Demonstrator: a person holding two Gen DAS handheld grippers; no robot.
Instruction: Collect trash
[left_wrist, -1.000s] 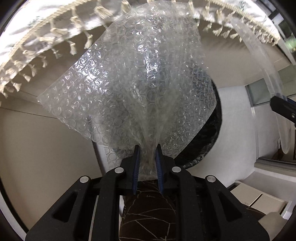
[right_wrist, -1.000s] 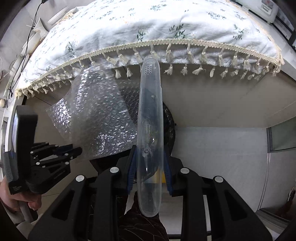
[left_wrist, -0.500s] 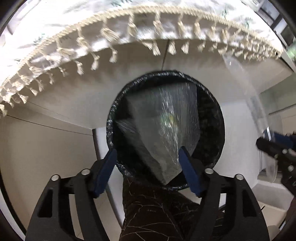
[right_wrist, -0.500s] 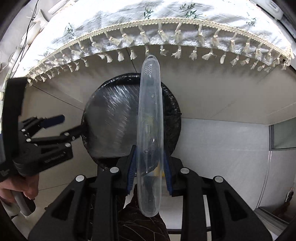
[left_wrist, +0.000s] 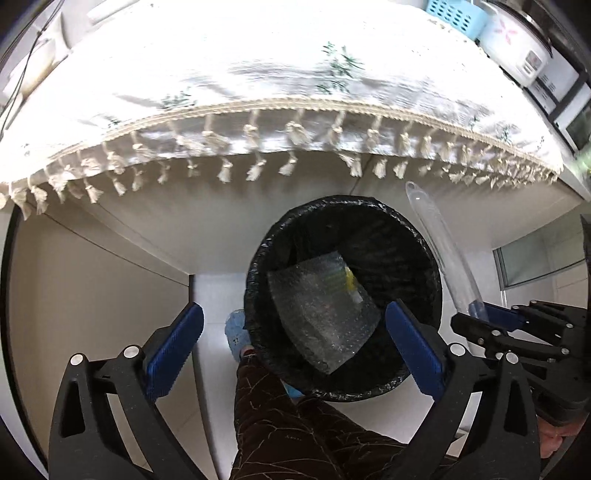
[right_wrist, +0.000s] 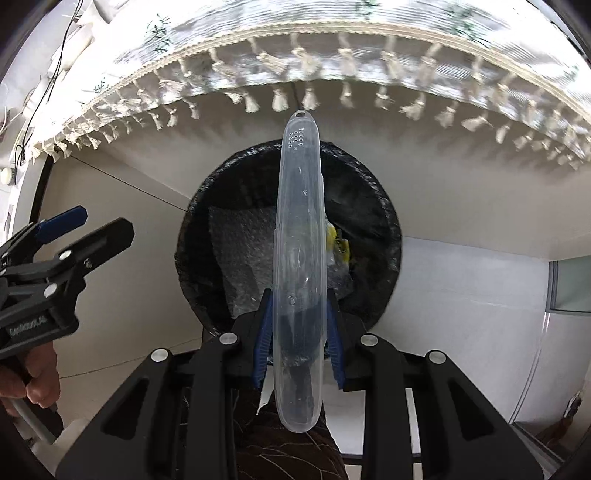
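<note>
Lying in the bin (left_wrist: 424, 251), bubble wrap (left_wrist: 321, 314) seemingly below open left tool (left_wrist: 295, 341).

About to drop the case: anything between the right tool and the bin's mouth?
Only air. In the right wrist view, the right tool holds the clear case above the open bin, bubble wrap inside.

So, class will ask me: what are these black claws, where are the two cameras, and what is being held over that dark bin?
No robot here: a person holds a two-finger gripper in each hand, with a camera on each looking along its fingers. The left view shows the left gripper open and empty above the bin; bubble wrap already lies inside. The right view shows the right gripper shut on a clear plastic case, held over the same bin. Behind is a tasselled tablecloth.
</note>
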